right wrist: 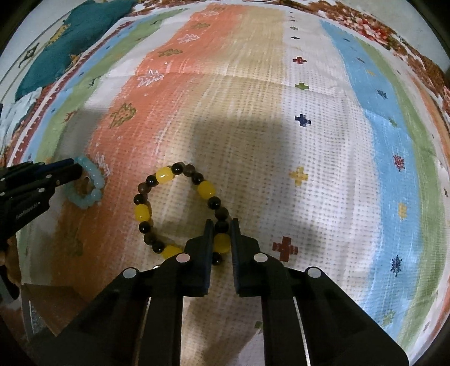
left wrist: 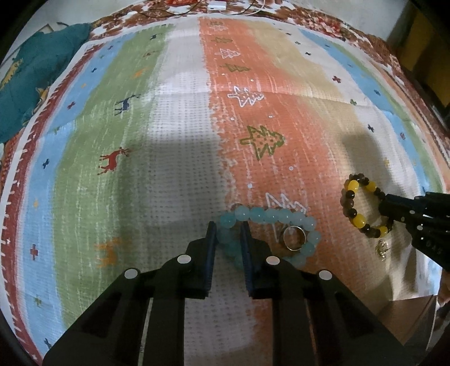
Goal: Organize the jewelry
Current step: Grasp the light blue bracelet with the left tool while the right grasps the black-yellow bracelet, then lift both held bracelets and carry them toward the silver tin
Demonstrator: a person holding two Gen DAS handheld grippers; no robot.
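Observation:
A pale blue bead bracelet [left wrist: 267, 215] lies on the striped mat [left wrist: 180, 157]. My left gripper [left wrist: 228, 226] is shut on its left side, beads pinched between the pads. A silver ring [left wrist: 294, 238] rests inside the blue loop. To the right lies a yellow and dark bead bracelet [left wrist: 355, 202], with a small gold ornament [left wrist: 382, 249] below it. In the right wrist view my right gripper [right wrist: 222, 225] is shut on the near side of the yellow and dark bracelet [right wrist: 166, 176]. The blue bracelet [right wrist: 90, 185] and the left gripper [right wrist: 76, 169] show at the left.
A teal cloth [left wrist: 36, 76] lies bunched at the mat's far left corner. A white cable and plug [left wrist: 216, 5] sit past the mat's far edge. A floral cover [right wrist: 374, 28] borders the mat at the right. A brown surface [left wrist: 407, 318] shows at the near right.

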